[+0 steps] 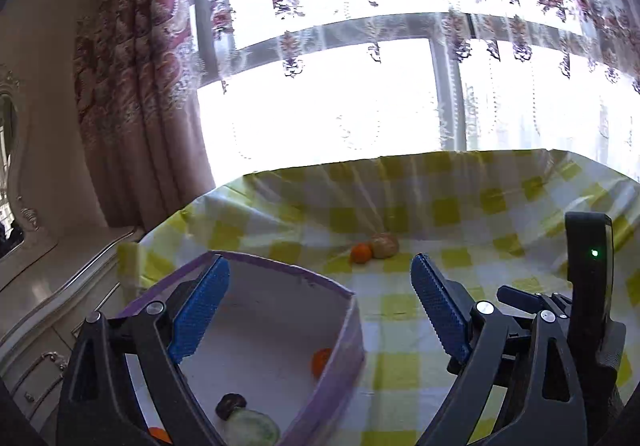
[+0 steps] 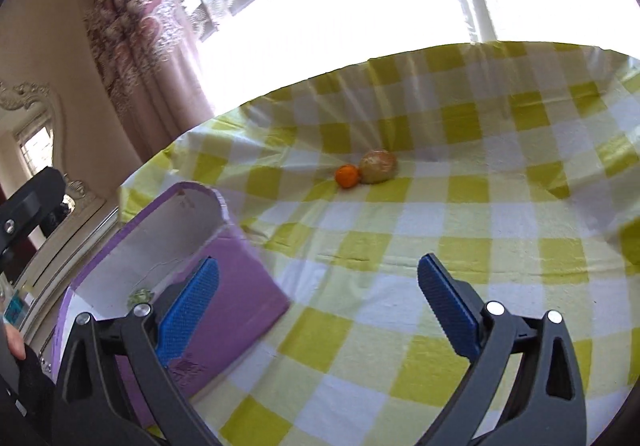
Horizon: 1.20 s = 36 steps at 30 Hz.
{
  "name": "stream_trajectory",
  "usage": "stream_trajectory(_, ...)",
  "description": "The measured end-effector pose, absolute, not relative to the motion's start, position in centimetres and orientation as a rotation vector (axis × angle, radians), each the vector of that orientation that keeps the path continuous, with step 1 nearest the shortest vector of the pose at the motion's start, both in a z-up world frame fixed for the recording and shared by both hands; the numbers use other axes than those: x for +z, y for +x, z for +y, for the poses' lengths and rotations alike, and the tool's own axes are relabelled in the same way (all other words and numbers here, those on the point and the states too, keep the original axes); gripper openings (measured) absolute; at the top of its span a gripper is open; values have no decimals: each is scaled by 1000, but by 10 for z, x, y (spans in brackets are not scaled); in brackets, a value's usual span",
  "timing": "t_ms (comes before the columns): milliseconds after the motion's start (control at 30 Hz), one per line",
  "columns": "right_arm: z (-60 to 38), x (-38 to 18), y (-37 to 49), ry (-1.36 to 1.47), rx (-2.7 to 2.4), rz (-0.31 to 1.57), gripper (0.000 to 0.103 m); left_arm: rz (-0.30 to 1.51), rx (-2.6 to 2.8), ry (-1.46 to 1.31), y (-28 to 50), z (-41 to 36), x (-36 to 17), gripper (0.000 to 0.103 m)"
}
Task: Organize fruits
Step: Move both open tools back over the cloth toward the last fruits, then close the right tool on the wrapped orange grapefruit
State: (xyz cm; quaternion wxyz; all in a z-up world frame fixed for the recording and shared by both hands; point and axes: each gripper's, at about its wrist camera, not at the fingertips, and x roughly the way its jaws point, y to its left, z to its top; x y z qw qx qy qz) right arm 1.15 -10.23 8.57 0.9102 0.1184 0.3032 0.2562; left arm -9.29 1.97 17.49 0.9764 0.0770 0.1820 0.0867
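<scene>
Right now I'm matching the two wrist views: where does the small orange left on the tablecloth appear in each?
Left wrist: orange, centre, just past the purple box.
Right wrist: orange, centre, upper half.
Shared landmark: the pale round fruit touching its right side.

Left gripper [image 1: 320, 310]: its two blue pads stand far apart, and nothing is between them. It tips a little downward.
Left gripper's arms: black, spread out like a wide V.
Right gripper [image 2: 318, 310]: its blue pads stand far apart too, with nothing between them. It tips a little downward.
Hand [image 2: 14, 342]: a bit of it shows at the left edge of the right wrist view.
</scene>
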Motion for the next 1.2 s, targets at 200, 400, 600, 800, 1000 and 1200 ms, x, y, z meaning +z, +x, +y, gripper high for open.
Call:
stream_trajectory(200, -188, 50, 49, 373, 239, 649, 100, 500, -114, 134, -27, -44, 119, 89)
stream_trajectory(400, -248, 24, 73, 459, 108, 698, 100, 740, -152, 109, 53, -53, 52, 89)
stream_trajectory(600, -244, 12, 97, 450, 112, 753, 100, 954, -116, 22, 94, -28, 14, 89)
stream_trajectory(800, -175, 21, 151, 172, 249, 805, 100, 937, -149, -10, 79, -21, 10, 91)
stream_trajectory(1000, -92, 14, 220, -122, 499, 865, 100, 918, -281, -31, 77, -25, 12, 91)
stream_trajectory(1200, -23, 9, 272, -285, 663, 883, 99, 910, -305, -72, 76, -21, 13, 91)
